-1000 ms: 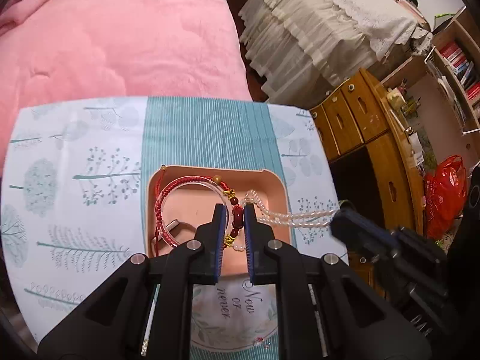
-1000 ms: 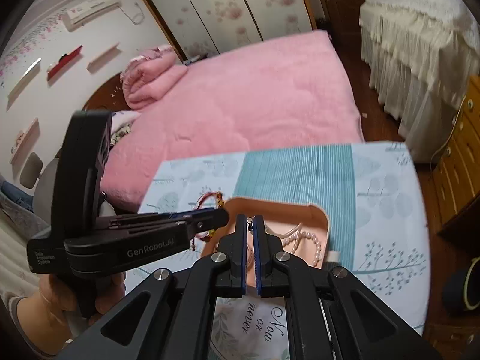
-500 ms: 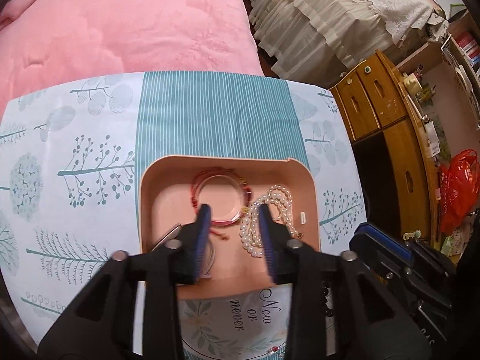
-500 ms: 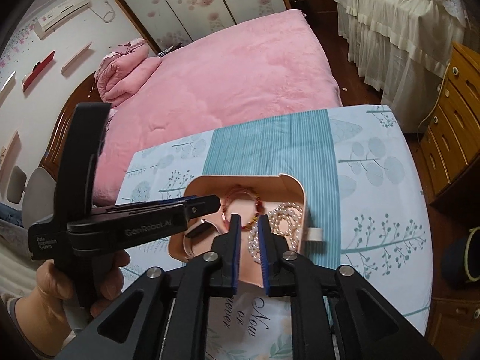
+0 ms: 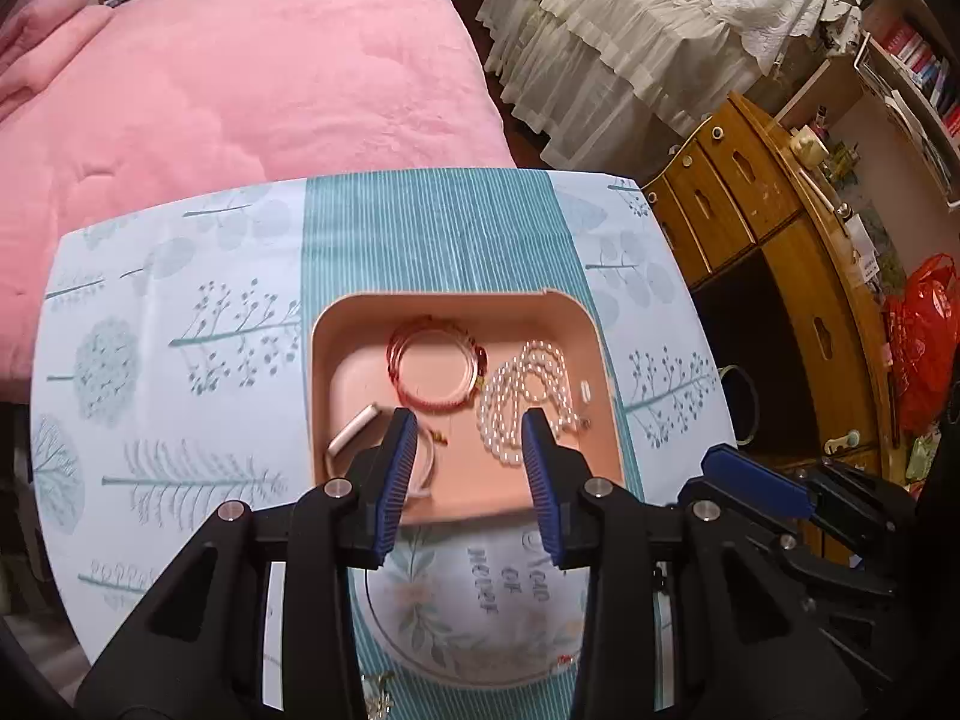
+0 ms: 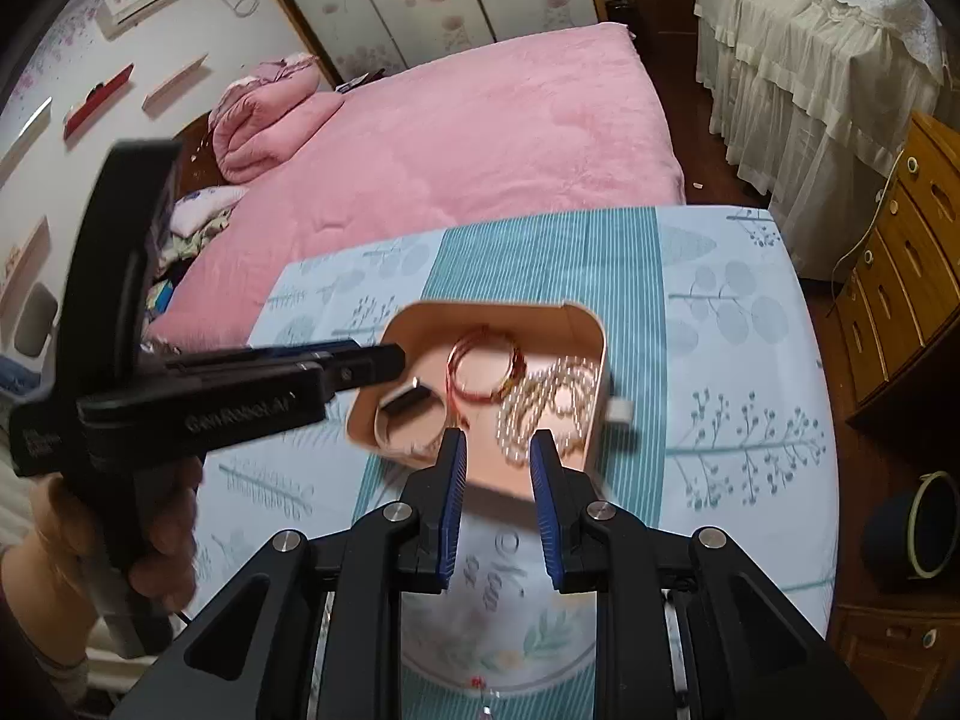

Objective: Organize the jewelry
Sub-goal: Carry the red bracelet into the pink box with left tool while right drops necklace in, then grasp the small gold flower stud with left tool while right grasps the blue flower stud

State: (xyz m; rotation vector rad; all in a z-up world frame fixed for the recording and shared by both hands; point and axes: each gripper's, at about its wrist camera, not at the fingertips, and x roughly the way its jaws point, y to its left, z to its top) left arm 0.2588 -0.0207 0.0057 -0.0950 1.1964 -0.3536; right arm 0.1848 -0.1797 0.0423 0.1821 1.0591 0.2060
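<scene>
A peach tray (image 5: 456, 305) sits on the leaf-print tablecloth (image 5: 180, 360). In it lie a red cord bracelet (image 5: 435, 369), a white pearl necklace (image 5: 528, 396), a clear bangle and a short white tube (image 5: 354, 429). My left gripper (image 5: 470, 423) hovers over the tray's near side, open and empty. The right wrist view shows the same tray (image 6: 480, 307), bracelet (image 6: 483, 369) and pearls (image 6: 552, 396). My right gripper (image 6: 498, 441) hangs above the tray's near edge, its jaws opening with nothing between them. The left gripper (image 6: 384, 360) reaches in from the left, held by a hand (image 6: 168, 540).
A pink bed (image 5: 240, 90) lies beyond the table. Wooden drawers (image 5: 750, 228) and a red bag (image 5: 918, 348) stand to the right. A small white tag (image 6: 621, 411) sits by the tray's right wall. A dark bowl (image 6: 912, 534) is on the floor.
Both grippers were shut on jewelry a second ago, left on the red bracelet, right on the pearls. Both have opened and drawn back, and bracelet and pearls now lie in the tray.
</scene>
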